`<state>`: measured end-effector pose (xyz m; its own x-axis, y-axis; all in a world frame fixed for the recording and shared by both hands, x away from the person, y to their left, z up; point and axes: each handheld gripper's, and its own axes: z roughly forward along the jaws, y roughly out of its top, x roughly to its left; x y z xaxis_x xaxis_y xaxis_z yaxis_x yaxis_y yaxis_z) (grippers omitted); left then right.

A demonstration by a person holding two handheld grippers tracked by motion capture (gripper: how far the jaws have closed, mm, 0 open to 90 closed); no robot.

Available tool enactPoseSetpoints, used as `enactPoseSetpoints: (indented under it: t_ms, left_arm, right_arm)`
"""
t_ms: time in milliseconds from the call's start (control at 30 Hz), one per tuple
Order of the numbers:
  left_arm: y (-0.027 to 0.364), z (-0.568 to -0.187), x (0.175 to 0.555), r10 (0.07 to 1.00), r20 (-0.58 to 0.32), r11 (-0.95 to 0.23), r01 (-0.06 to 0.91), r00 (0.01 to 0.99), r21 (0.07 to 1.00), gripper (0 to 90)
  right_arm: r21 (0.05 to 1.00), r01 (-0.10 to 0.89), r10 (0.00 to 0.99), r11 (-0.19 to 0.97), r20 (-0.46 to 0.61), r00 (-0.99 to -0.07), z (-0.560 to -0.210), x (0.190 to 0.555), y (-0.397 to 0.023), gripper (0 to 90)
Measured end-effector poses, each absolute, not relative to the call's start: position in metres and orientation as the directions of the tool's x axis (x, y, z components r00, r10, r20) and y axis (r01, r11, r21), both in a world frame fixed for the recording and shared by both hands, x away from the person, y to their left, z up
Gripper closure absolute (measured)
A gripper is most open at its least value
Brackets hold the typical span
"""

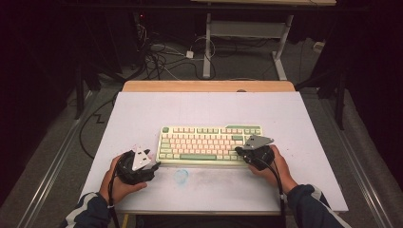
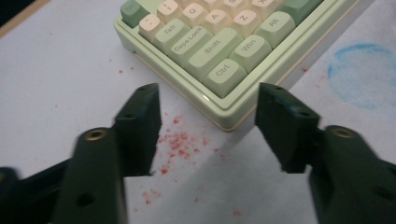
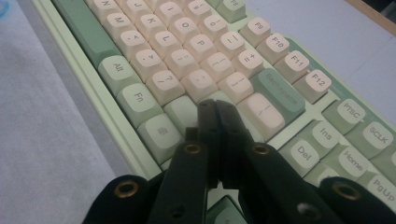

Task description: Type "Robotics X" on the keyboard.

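I see the green and cream keyboard point(image 1: 211, 145) lying flat in the middle of the frame in the high view, on the white table top point(image 1: 142, 114). My left gripper point(image 1: 153, 164) sits at the lower left, just off the keyboard's near left corner, held in the left hand point(image 1: 121, 183). In the left gripper view its jaws stand apart on either side of that corner, the one by the Ctrl key point(image 2: 225, 73), with white table showing between each jaw and the keyboard's edge, so they press on nothing. Red crumbs point(image 2: 180, 144) are scattered on the table between the jaws, and a smudged blue ring point(image 2: 362, 74) marks the surface at the right edge of that frame. My right gripper point(image 1: 240, 151) is at the keyboard's right end in the high view, held in the right hand point(image 1: 275, 166). In the right gripper view its jaws are pressed together with nothing between them, their tips over the keys below the Backspace key point(image 3: 278, 93), near the frame's centre; I cannot tell whether they touch a key.
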<state>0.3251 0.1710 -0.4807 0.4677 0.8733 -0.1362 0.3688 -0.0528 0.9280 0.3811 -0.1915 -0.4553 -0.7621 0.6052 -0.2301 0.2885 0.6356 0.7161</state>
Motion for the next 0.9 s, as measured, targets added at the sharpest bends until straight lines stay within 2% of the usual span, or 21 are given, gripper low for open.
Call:
enactPoseSetpoints:
  t_ms: [167,300,567,900]
  left_arm:
    - [0.174,-0.479,0.327,0.876,-0.153,-0.055,0.408,0.458,0.911,74.0]
    - [0.173,-0.476,0.328,0.87,-0.162,-0.057,0.422,0.466,0.905,86.6]
    - [0.168,-0.468,0.331,0.863,-0.147,-0.073,0.408,0.483,0.91,87.2]
    - [0.154,-0.462,0.344,0.842,-0.173,-0.081,0.437,0.511,0.896,87.1]
  right_arm:
    - [0.718,0.287,0.607,0.634,-0.232,-0.76,-0.456,0.381,-0.192,90.0]
    - [0.721,0.281,0.605,0.633,-0.235,-0.761,-0.456,0.381,-0.192,90.0]
    - [0.72,0.284,0.607,0.633,-0.234,-0.759,-0.456,0.38,-0.192,90.0]
    - [0.72,0.283,0.608,0.633,-0.237,-0.757,-0.457,0.38,-0.191,90.0]
